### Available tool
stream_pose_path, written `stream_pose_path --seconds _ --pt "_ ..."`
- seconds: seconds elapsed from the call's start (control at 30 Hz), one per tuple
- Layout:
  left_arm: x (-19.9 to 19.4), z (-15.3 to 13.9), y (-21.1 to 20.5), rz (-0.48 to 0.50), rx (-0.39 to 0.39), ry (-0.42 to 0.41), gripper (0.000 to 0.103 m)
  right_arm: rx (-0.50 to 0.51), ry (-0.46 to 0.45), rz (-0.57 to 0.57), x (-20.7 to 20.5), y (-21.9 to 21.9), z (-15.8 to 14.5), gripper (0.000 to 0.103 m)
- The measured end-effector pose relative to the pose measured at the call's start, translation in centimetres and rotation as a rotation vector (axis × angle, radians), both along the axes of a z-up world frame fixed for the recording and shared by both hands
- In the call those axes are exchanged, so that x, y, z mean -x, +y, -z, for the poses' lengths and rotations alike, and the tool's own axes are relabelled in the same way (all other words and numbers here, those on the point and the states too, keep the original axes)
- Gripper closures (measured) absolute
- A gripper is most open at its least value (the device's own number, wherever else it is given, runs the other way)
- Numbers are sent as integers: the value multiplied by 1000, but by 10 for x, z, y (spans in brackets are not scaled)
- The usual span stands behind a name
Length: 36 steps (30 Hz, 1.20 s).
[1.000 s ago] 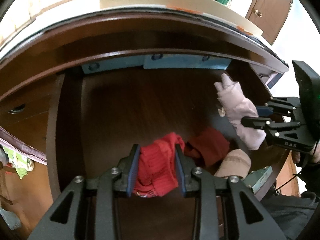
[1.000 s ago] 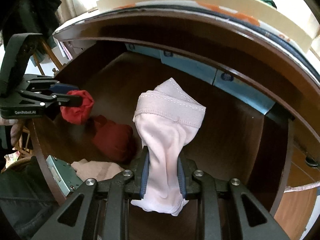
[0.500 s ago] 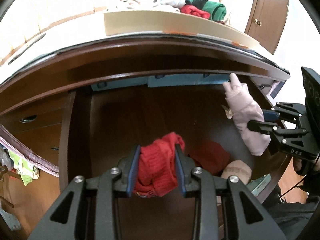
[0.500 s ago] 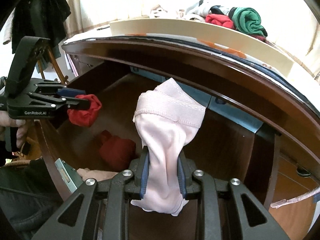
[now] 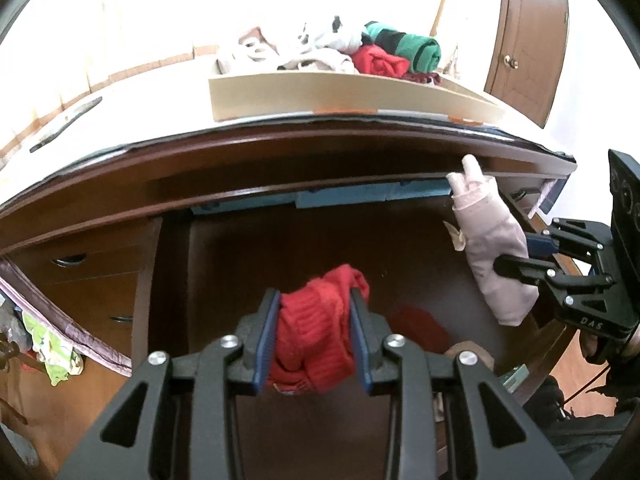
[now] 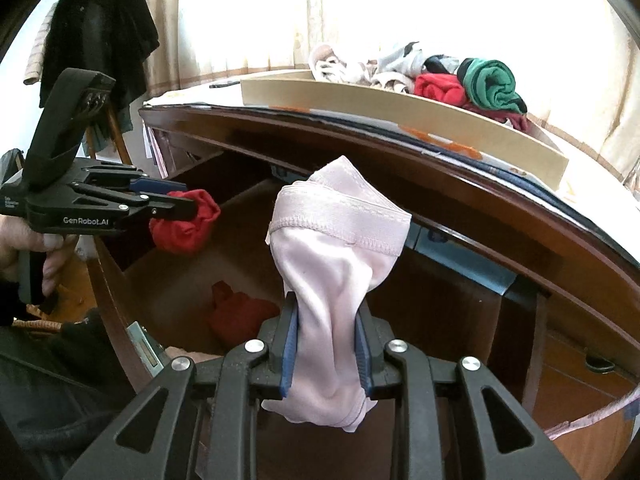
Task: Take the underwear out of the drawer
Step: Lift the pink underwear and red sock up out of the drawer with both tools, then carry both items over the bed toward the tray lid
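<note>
Now the left gripper [image 5: 314, 332] clenches red knitted underwear [image 5: 312, 344] above the open drawer [image 5: 280, 256]. The right gripper [image 6: 326, 344] grasps pale pink underwear [image 6: 332, 264].

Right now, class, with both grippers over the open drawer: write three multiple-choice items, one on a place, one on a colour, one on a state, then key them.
1. Where does the beige tray stand?
A. on the desk top
B. inside the drawer
C. on the floor

2. What colour is the garment in the right gripper?
A. green
B. pale pink
C. black

3. How is the left gripper?
A. open and empty
B. shut on the red underwear
C. out of view

Key: 1 A, the tray sits on the top, above the drawer. 2 B, the pink underwear hangs between its pads. 3 B, both pads press the red cloth.
</note>
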State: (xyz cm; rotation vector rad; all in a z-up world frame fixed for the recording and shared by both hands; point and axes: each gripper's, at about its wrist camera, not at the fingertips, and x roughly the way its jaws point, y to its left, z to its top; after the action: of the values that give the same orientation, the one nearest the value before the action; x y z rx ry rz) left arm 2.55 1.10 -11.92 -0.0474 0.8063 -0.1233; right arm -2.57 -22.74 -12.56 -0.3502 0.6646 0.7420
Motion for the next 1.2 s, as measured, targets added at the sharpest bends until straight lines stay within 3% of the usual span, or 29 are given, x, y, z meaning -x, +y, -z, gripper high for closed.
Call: stream_pose_path --seconds 1.2 --pt "19 -31 -4 -55 -68 -210 71 -194 -160 -37 26 -18 -24 76"
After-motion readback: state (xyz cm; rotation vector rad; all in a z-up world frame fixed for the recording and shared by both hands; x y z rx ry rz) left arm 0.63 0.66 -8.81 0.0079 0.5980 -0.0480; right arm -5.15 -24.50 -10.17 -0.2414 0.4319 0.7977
